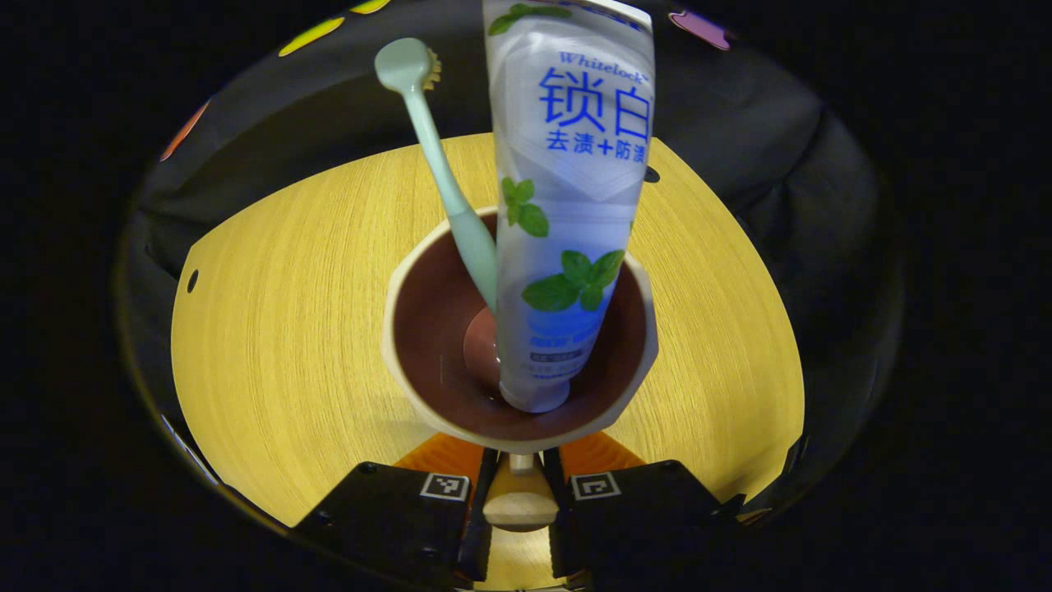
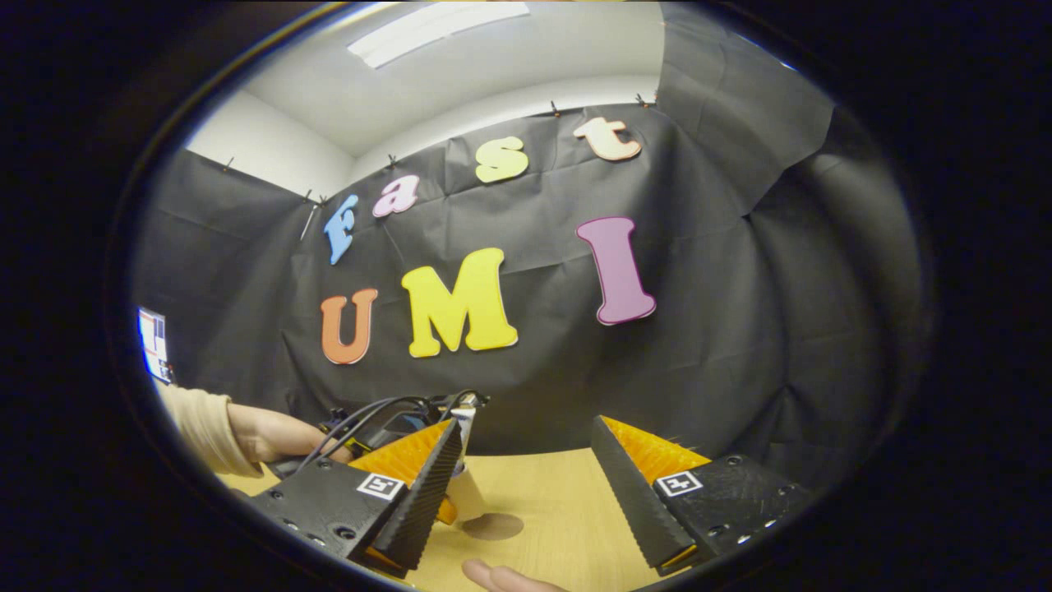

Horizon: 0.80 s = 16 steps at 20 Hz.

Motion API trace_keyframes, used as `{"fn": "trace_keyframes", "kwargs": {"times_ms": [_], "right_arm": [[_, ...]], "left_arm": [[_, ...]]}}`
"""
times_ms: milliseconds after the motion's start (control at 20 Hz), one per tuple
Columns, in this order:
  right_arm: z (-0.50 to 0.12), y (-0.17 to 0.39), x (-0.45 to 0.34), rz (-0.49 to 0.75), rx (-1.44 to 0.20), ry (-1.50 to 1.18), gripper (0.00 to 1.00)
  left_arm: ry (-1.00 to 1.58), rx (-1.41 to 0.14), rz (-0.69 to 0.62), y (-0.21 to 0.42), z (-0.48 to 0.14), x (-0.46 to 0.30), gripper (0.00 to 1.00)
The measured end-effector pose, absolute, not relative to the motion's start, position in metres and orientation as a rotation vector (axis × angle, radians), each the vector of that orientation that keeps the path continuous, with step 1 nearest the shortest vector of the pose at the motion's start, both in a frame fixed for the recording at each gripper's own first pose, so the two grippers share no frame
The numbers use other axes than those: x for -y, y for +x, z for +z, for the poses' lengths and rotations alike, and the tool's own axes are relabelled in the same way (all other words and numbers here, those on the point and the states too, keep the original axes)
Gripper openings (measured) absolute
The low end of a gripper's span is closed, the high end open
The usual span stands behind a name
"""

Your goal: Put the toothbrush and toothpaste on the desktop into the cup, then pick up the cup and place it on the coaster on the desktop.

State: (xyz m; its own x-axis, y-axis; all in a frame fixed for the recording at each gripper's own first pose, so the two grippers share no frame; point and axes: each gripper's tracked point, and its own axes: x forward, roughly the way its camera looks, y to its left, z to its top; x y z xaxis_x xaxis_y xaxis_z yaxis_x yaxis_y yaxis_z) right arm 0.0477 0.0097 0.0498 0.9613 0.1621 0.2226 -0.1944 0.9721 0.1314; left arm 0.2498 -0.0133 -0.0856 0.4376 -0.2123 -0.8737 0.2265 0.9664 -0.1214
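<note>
Cup (image 1: 460,329): sitting dead ahead of the left gripper (image 1: 521,493), its near rim touching the fingertips; toothbrush (image 1: 444,177) and toothpaste (image 1: 571,205) are standing inside it, long axes upright, leaning toward the far edge of the table (image 1: 271,329).
Left fingers: closing narrowly around a pale handle-like part (image 1: 520,501) at the cup's near side; both fingers appear to be pressing it.
Right gripper (image 2: 522,493): hanging high, pointing at the booth wall, fingers spread wide and holding nothing.
Coaster: a dark round disc (image 2: 493,526) is lying on the table between the right fingers, possibly the coaster; too small to tell.
Person: a sleeved hand (image 2: 263,436) is holding the other gripper, off to the left in the right gripper view.
Coming move, judged: the left hand is nearer; the loaded cup is needing a level lift so nothing tips.
</note>
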Motion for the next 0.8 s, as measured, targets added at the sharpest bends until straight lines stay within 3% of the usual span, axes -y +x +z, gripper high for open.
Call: {"fn": "trace_keyframes", "kwargs": {"times_ms": [200, 450, 800], "right_arm": [[0.052, 0.052, 0.003, 0.123, 0.218, 0.207, 0.95], [0.049, 0.052, -0.001, 0.133, 0.194, 0.247, 0.92], [0.035, 0.048, -0.018, 0.191, 0.123, 0.213, 0.95]], "left_arm": [[0.049, -1.075, -0.262, 0.286, -0.133, -0.07, 0.31], [0.048, -0.953, -0.266, 0.329, -0.12, -0.176, 0.32], [-0.039, -0.577, -0.284, 0.359, -0.046, -0.351, 0.32]]}}
